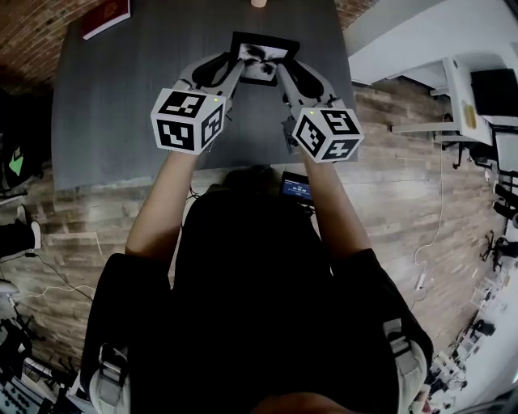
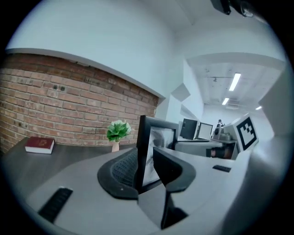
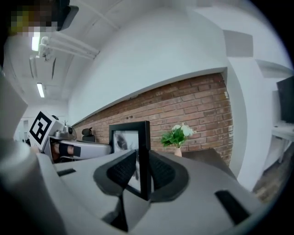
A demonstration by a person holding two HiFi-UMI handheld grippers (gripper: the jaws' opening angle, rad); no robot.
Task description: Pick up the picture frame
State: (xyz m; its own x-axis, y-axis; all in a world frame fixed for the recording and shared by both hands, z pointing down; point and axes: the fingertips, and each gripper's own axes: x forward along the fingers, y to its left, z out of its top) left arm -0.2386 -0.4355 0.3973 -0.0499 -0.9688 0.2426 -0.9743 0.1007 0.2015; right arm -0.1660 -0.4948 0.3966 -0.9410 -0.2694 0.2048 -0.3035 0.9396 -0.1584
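arms (image 1: 155, 212) extended forward, left tool (image 1: 232, 71) and right tool (image 1: 286, 78) clamp picture frame (image 1: 261, 57).

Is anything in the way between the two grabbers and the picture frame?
No, nothing visible is. The left gripper and the right gripper are each shut right on a side edge of the picture frame, holding it over the table.

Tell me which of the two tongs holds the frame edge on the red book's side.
The left tongs: shut on the picture frame's left edge, toward the red book; the right tongs clamp the opposite edge.
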